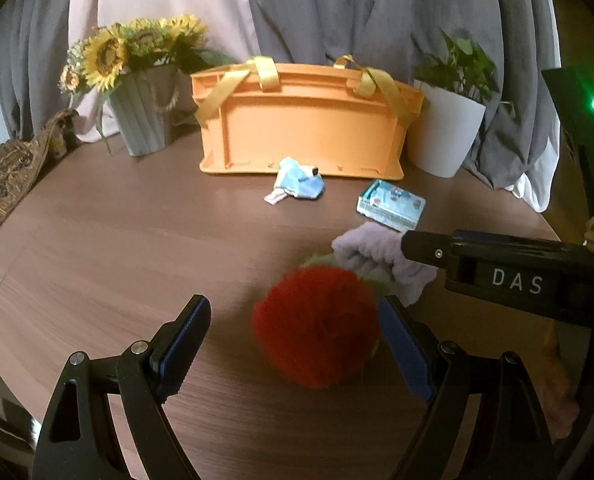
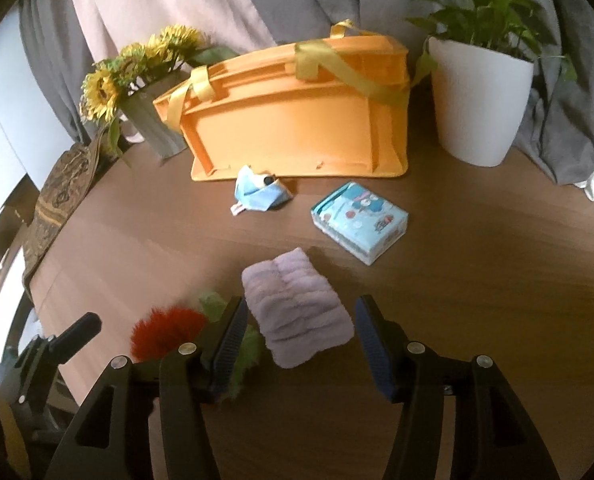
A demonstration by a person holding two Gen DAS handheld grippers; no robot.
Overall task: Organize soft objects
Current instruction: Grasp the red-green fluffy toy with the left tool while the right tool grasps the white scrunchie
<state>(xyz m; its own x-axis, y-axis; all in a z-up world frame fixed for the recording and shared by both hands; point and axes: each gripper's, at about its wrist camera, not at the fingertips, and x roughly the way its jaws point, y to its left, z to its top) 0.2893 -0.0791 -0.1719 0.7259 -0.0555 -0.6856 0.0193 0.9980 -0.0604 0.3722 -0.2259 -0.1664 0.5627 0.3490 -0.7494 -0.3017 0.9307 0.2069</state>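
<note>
A fluffy red ball [image 1: 317, 328] with green leaves lies on the wooden table [image 1: 117, 248] between the fingers of my left gripper [image 1: 295, 306]. That gripper is open, and the ball sits close to its right pad [image 1: 407, 348]. A folded lilac towel [image 2: 297, 312] lies between the fingers of my right gripper [image 2: 301, 308], which is open with a gap at its right pad [image 2: 373, 344]. The red ball [image 2: 165, 332] sits just left of it. Farther back are a small blue soft toy [image 2: 261, 194] and a light-blue tissue pack [image 2: 361, 222].
An orange crate [image 1: 301, 128] with yellow ribbon handles stands at the back of the table. A grey vase of sunflowers [image 1: 145, 116] is to its left and a white plant pot [image 1: 445, 132] to its right. Grey curtains hang behind. A patterned cloth [image 1: 5, 176] lies at the left edge.
</note>
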